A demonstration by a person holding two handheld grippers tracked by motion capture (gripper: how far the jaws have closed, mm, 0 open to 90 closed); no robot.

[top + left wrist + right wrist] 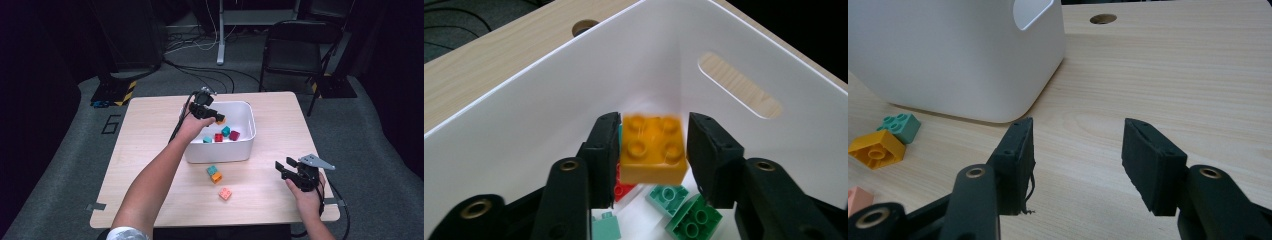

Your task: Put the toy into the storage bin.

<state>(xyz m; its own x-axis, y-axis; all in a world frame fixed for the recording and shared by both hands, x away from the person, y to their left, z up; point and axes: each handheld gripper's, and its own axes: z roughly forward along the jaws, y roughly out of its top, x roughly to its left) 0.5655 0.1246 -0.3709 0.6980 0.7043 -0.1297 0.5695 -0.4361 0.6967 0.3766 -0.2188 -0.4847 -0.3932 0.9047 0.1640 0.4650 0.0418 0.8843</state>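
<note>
Left gripper [651,150] over white bin [247,142], jaws wide, orange brick [653,150] blurred between, seemingly dropping; bounce off bricks inside possible; right gripper [1078,160] agape near right, idle.

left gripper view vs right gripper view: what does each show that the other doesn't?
Left gripper view: an orange brick between the left gripper jaws, blurred, above red and green bricks inside the bin.
Right gripper view: the right gripper open and empty over the table, plus teal, yellow and pink bricks outside the bin.
Both: the white bin and wooden table.
</note>
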